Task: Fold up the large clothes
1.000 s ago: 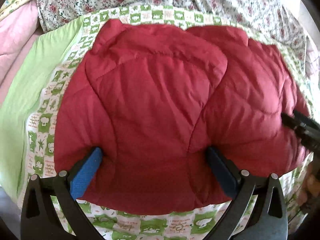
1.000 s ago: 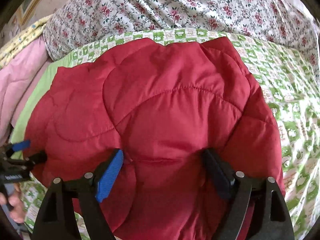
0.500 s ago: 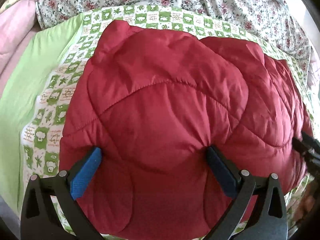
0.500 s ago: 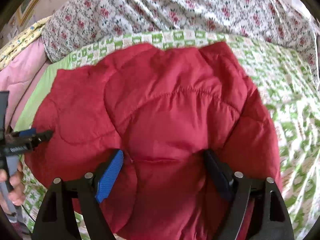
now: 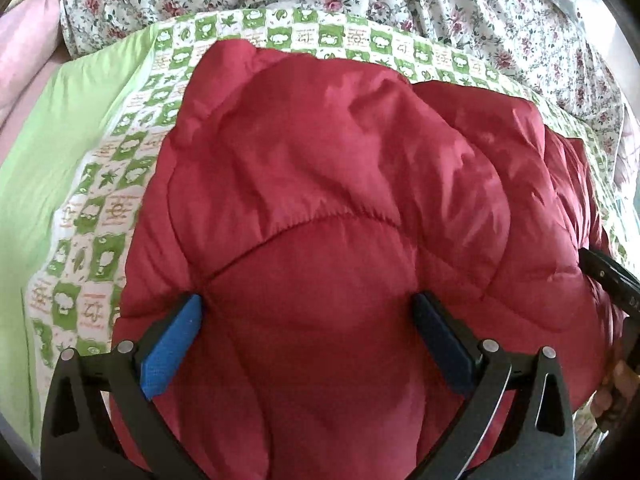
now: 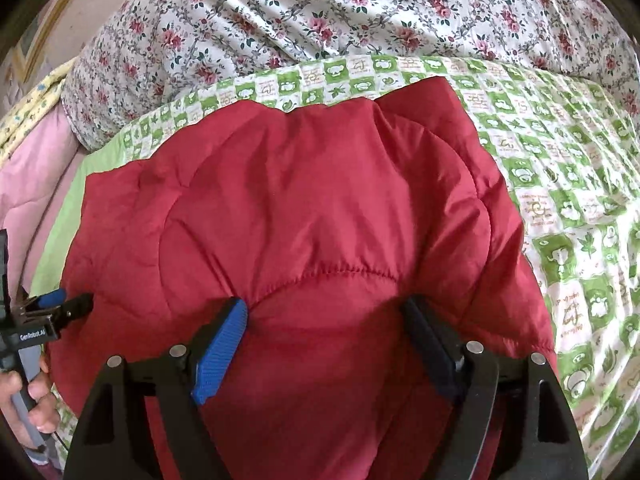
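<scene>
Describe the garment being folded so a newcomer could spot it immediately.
Start at the bed, where a floral quilt is heaped at the back. In front of it lies a green-and-white checked sheet, and on that sheet sits the red puffy jacket. It is the only plain, deep red, quilted piece among patterned and pastel bedding.

Red jacket (image 5: 340, 216): quilted puffy cloth, slight sheen. Green-checked sheet (image 6: 560, 184) under it: matt printed cotton. Claw pads (image 6: 220, 344): ribbed blue rubbery plastic.

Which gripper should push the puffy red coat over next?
Probably either: the left gripper and right gripper each stand wide around a bulge of the red quilted coat on the green checked sheet. Neither looks better placed.
</scene>
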Tool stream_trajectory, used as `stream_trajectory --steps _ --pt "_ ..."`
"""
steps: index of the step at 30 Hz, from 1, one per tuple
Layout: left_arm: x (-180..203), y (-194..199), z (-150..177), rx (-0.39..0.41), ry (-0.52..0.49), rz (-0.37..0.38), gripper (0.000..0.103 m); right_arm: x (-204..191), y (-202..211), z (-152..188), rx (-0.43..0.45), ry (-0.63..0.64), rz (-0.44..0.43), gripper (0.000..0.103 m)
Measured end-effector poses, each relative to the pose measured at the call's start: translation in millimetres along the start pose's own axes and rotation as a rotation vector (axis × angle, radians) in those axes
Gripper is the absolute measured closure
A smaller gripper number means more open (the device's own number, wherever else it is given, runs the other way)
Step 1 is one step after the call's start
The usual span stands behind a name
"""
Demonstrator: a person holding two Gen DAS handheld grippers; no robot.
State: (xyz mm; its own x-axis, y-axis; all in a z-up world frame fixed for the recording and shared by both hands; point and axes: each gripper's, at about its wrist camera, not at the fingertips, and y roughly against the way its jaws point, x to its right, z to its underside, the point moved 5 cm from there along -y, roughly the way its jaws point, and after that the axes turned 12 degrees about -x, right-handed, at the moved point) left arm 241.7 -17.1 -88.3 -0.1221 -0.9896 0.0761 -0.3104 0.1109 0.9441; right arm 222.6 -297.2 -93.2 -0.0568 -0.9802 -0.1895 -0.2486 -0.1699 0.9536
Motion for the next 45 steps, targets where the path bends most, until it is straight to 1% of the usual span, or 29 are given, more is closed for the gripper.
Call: stream_trajectory --steps 3,6,10,13,15,16,19,22,25,29,31,32,35,38,40,42,45 --pt "-1.0 0.0 0.6 0.003 -0.006 -0.006 0.0 1.1 0.0 2.8 0.006 -0.002 -0.01 0.021" --pt "-1.0 2.2 1.8 0.003 -0.005 -0.011 0.0 1.8 2.2 2.8 0.004 0.0 -0.003 0.021" --pt "-0.4 15.4 9.3 0.009 0.001 -0.007 0.0 -0.8 16.0 4.2 0.018 0.0 0.007 0.022" --pt "-2.4 29.4 20.2 0.04 0.001 0.028 0.0 -5.4 35.6 13.2 0.044 0.001 0.002 0.022" --pt "-5.9 36.1 30.0 0.052 0.015 0.058 0.0 -9.9 44.7 22.7 0.046 0.015 -0.008 0.021" --pt "-7.9 38.4 35.5 0.054 0.02 0.056 0.0 -12.6 48.6 28.9 0.043 0.025 -0.008 0.021" --pt "-12.6 43.6 50.8 0.059 0.027 0.021 0.0 -20.1 58.9 48.5 0.041 0.048 -0.017 0.02" --pt "-15.6 48.2 69.1 0.056 0.028 0.002 0.0 -27.1 67.8 70.5 0.034 0.069 -0.02 0.02" --pt "-14.5 53.8 89.9 0.063 0.011 -0.077 0.0 -33.4 76.6 91.3 0.031 0.084 -0.016 0.02" --pt "-5.2 60.5 113.3 0.063 -0.041 -0.179 0.0 -41.6 86.1 115.7 0.026 0.105 -0.003 0.02" --pt "-2.0 64.7 123.2 0.068 -0.066 -0.186 0.0 -46.0 89.3 125.3 0.019 0.119 0.006 0.019" --pt "0.2 68.3 127.1 0.078 -0.079 -0.179 0.0 -48.4 91.0 129.8 0.017 0.128 0.008 0.018" --pt "3.0 81.9 137.9 0.112 -0.086 -0.166 0.0 -57.1 97.5 145.4 0.013 0.151 0.021 0.012" --pt "4.5 93.9 145.5 0.142 -0.102 -0.196 0.0 -63.9 102.7 156.4 0.003 0.18 0.018 0.01" --pt "6.5 100.0 150.4 0.143 -0.113 -0.189 0.0 -69.9 105.7 163.8 -0.006 0.202 0.023 0.008" --pt "8.3 105.2 153.3 0.144 -0.116 -0.202 0.0 -75.4 110.0 170.4 -0.009 0.228 0.038 0.007" --pt "12.9 118.1 157.7 0.184 -0.136 -0.235 0.0 -81.6 118.2 176.4 -0.002 0.254 0.046 0.006"
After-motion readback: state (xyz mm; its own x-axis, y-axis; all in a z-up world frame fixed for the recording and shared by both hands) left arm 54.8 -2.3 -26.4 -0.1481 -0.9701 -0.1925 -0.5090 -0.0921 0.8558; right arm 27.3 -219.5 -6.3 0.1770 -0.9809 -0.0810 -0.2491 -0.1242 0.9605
